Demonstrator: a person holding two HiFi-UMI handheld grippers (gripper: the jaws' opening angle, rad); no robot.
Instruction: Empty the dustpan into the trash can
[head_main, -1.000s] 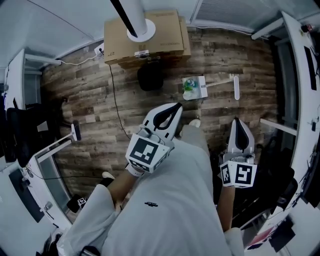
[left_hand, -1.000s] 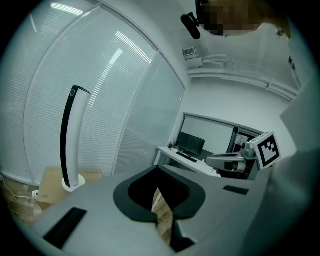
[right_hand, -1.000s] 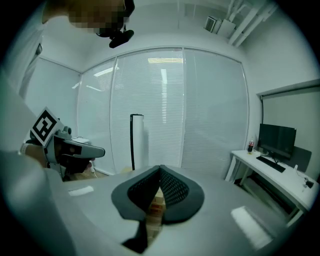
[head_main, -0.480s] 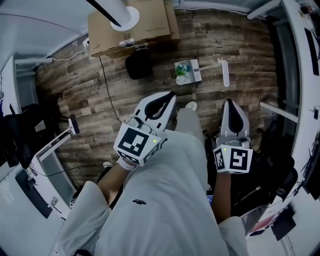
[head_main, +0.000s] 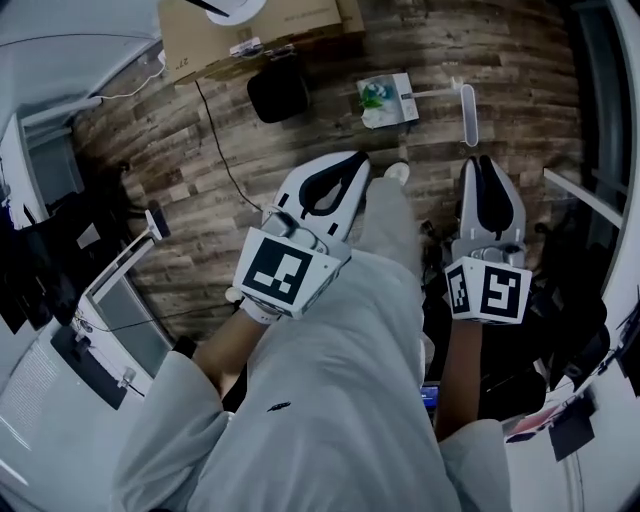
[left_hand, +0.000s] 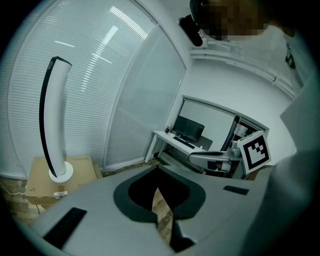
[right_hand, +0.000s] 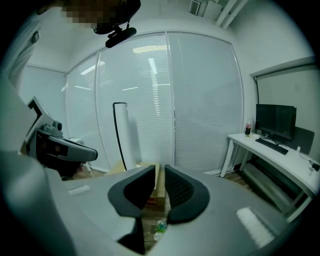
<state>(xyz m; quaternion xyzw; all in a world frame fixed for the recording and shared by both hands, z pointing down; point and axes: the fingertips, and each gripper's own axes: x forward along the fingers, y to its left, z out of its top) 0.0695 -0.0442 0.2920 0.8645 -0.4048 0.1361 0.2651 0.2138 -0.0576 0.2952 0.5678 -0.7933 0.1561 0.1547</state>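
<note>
head view looks steeply down on a wooden floor (head_main: 190, 190). a black trash can (head_main: 278, 92) stands near the top of the frame, with a cardboard box (head_main: 200, 40) just behind it. the white dustpan (head_main: 392, 98), holding green and white litter, lies on the floor to the right of the trash can, apart from it. both grippers sit nearer the person than the trash can. the left gripper (head_main: 352, 160) has its jaws closed together, empty. the right gripper (head_main: 478, 160) shows a narrow gap; its jaws have just been opening, with nothing between them.
</note>
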